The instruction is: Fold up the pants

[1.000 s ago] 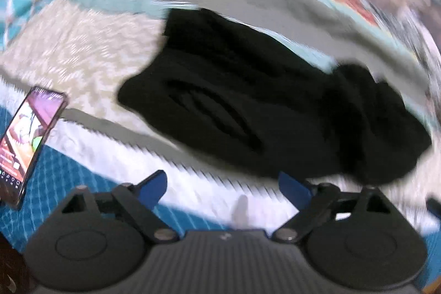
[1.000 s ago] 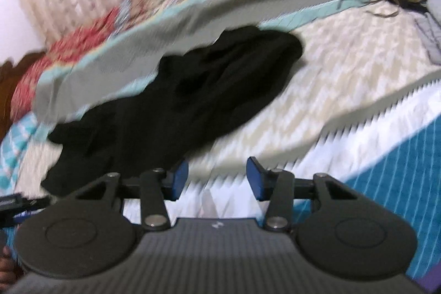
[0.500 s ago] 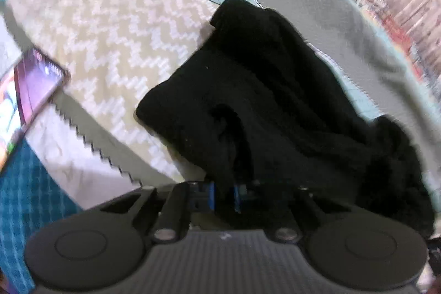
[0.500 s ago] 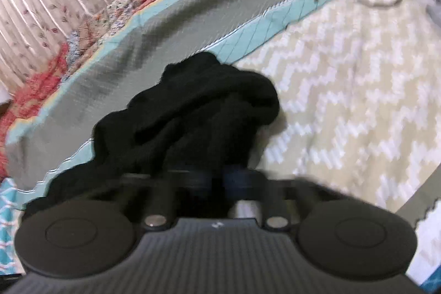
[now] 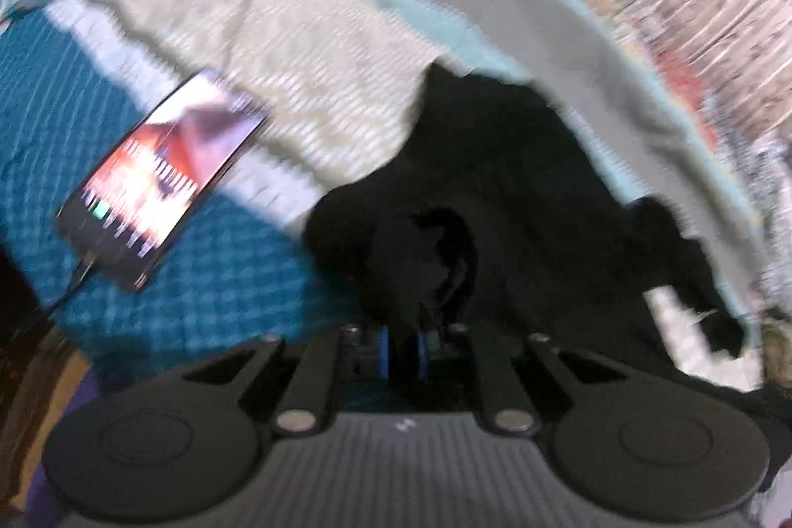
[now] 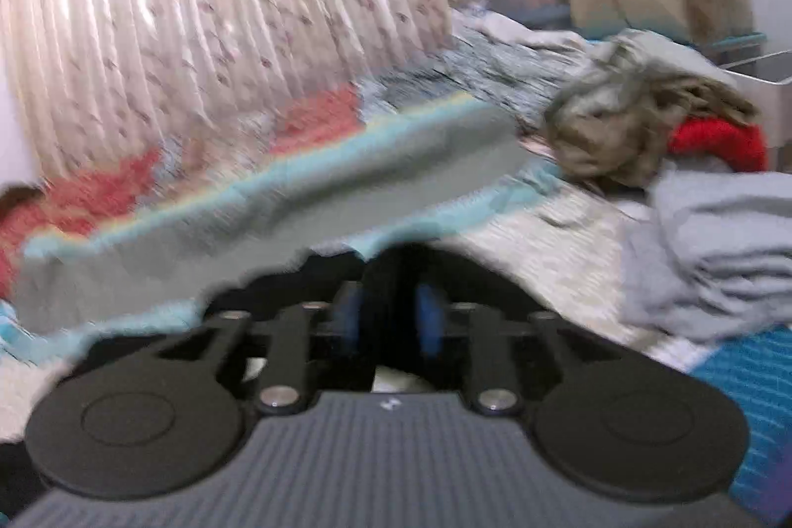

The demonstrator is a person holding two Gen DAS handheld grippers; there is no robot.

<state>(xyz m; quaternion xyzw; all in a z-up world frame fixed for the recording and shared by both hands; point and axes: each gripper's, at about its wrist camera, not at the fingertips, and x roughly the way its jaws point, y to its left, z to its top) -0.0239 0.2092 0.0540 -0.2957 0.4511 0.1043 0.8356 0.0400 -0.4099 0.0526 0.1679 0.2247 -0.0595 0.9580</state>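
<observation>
The patchwork-quilted bed (image 5: 307, 48) lies bare across its cream zigzag panel, giving open passage above and left of the crumpled black fabric pants (image 5: 519, 191). A lit smartphone (image 5: 163, 176) with a cable lies on the teal panel to the left, near the pants. On the right side, a stack of folded grey cloth (image 6: 717, 251) and a heap of olive and red clothes (image 6: 638, 122) crowd the bed. The pleated floral curtain (image 6: 198, 13) closes the far edge.

L wrist cam: you look steeply down, close on black pants (image 5: 519, 191).
R wrist cam: shallower — toward curtain (image 6: 198, 8).
Shared: pants, bedspread (image 5: 307, 48).
</observation>
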